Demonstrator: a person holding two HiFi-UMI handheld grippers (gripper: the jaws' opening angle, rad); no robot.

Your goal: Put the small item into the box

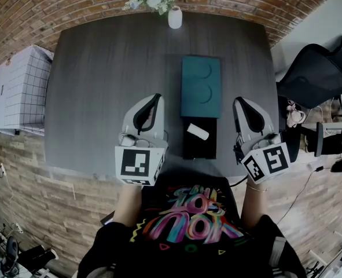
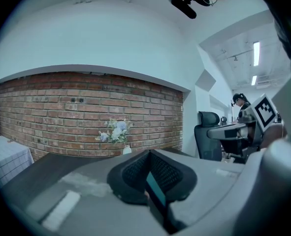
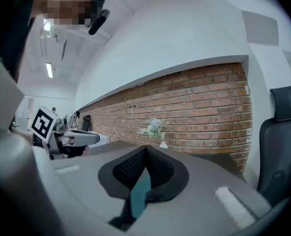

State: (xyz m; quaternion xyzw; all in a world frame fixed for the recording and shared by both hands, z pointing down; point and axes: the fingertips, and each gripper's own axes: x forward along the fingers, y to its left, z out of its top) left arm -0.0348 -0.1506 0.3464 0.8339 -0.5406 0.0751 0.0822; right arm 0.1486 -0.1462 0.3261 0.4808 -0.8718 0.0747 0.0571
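Head view shows my left claw (image 1: 157, 97) and right claw (image 1: 239, 101) closed and empty, flanking the black box (image 1: 199, 150) where the small white item (image 1: 197, 131) lies, so I judge placing done, with only pulling back left.

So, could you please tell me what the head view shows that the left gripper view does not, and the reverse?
Only the head view shows the black box with the small white item lying in it, and the person's printed shirt. Only the left gripper view shows the ceiling lights. Both show the flower vase, brick wall, office chair, right gripper and the left gripper with its jaws together.
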